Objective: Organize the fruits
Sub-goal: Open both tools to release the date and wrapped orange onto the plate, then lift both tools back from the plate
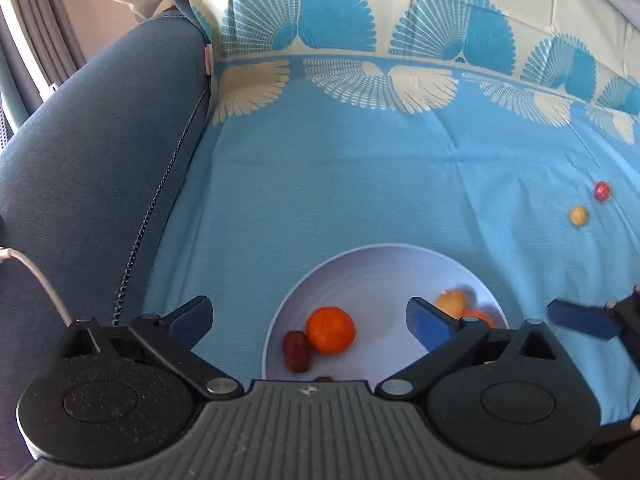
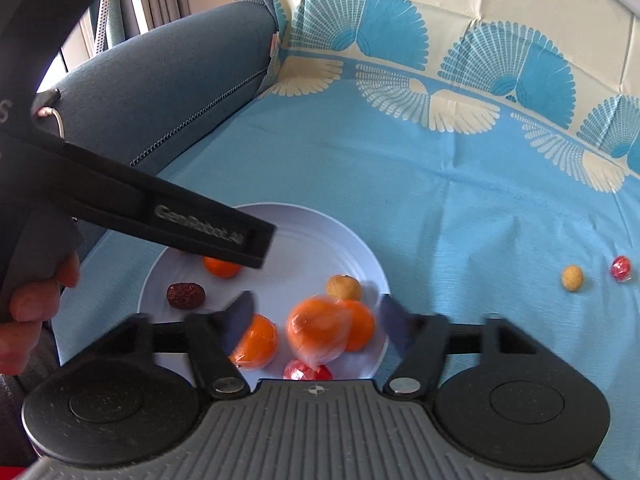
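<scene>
A white plate [image 1: 360, 268] [image 2: 320, 232] lies on the blue cloth and holds several fruits: a mandarin [image 1: 330, 330] [image 2: 221, 268], a red date [image 1: 297, 351] [image 2: 186, 295], a small tan fruit [image 1: 451, 302] [image 2: 344, 287], and more oranges [image 2: 318, 334], one blurred in clear wrap. My left gripper [image 1: 310, 320] is open and empty over the plate's left part. My right gripper [image 2: 316, 318] is open around the wrapped orange, its fingers [image 2: 240, 320] blurred and apart from it. A tan ball [image 1: 578, 215] [image 2: 572, 278] and a red wrapped fruit [image 1: 602, 191] [image 2: 621, 269] lie on the cloth to the right.
A blue sofa arm [image 1: 100, 160] [image 2: 168, 80] borders the cloth on the left. The left gripper's body [image 2: 160, 208] crosses above the plate in the right wrist view. A red fruit [image 2: 307, 371] sits at the plate's near edge.
</scene>
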